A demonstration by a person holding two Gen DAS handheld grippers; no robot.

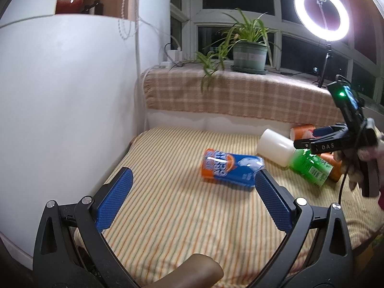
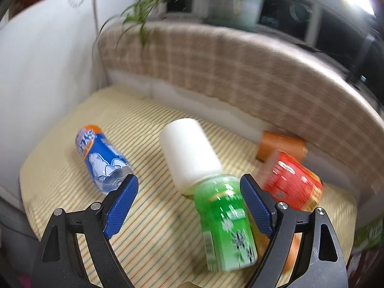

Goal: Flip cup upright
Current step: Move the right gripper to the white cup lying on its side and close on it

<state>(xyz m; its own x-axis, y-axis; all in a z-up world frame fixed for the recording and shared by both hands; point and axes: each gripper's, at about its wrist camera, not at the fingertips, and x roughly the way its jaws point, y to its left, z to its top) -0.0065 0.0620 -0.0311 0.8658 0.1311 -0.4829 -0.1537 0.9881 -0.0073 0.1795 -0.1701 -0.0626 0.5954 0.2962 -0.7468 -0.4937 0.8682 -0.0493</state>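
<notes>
Several cups lie on their sides on the striped cloth [image 1: 182, 211]. A blue and orange cup [image 1: 229, 168] lies just beyond my open left gripper [image 1: 192, 182], touching nothing. In the right wrist view it [image 2: 102, 158] lies at the left. A white cup [image 2: 189, 151] is nested with a green cup [image 2: 225, 218]; both lie tilted between the blue pads [image 2: 255, 206] of my open right gripper [image 2: 189, 195]. The pads do not touch the green cup. In the left wrist view the right gripper [image 1: 309, 144] hangs over the white cup [image 1: 276, 146] and green cup [image 1: 312, 170].
A red cup [image 2: 292, 180] and an orange cup [image 2: 280, 147] lie at the right by the checked cloth ledge [image 1: 240, 96]. A potted plant [image 1: 249, 52] and ring light [image 1: 321, 12] stand on the sill. A white wall [image 1: 60, 96] borders the left.
</notes>
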